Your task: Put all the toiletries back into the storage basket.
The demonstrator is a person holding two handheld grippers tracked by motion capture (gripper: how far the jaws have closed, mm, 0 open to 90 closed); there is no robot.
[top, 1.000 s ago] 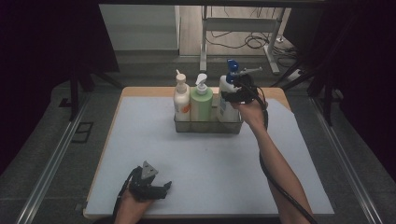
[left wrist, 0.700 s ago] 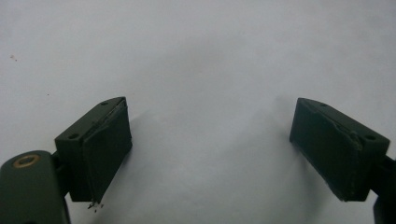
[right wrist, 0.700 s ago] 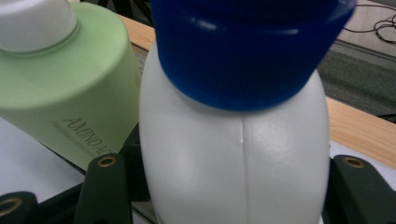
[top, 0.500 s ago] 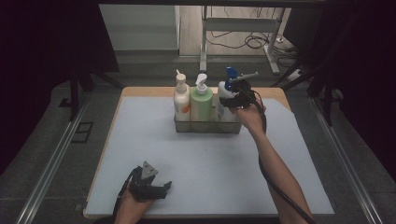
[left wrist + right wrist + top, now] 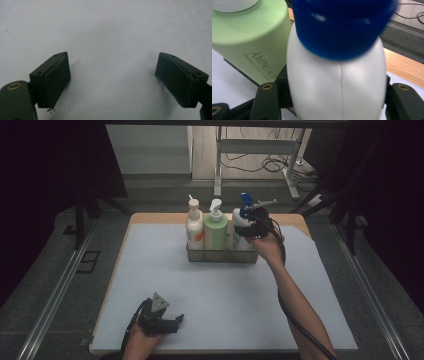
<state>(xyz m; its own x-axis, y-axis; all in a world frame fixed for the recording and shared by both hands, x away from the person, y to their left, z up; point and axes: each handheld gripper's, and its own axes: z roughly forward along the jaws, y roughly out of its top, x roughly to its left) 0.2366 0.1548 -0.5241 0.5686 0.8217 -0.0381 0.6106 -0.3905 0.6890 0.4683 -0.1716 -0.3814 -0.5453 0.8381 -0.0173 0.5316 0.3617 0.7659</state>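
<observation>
High view, from the near edge of the table (image 5: 320,320) at the bottom of the frame: the person's left hand (image 5: 142,337) comes in at the lower left, holding the left gripper (image 5: 167,322) low over the pale mat, well apart from everything else; left gripper view, looking along its own two black jaws, has them spread wide with bare white surface between the pads (image 5: 57,82), so this gripper is released and grips nothing; moving up the high view, the right forearm (image 5: 300,305) runs from the lower right corner diagonally toward the centre, a black cable trailing along it; it ends at the right gripper (image 5: 245,232), just above the middle of the frame, at the right end of a low clear tray (image 5: 220,256); three bottles stand upright in a row in that tray: a white bottle with an orange label (image 5: 194,225) at the left, a green pump bottle (image 5: 215,227) in the middle, and the white bottle with the blue cap (image 5: 240,222) at the right; right gripper view, close up, has that blue-capped bottle (image 5: 337,85) set between the two jaws, its white body touching both, the green bottle (image 5: 249,42) just beside it at the upper left; the jaws have just been easing slightly wider, yet they are grasping the bottle; beyond the tray lie the wooden far edge of the table, then a dim floor with cables (image 5: 270,165) at the upper right.
</observation>
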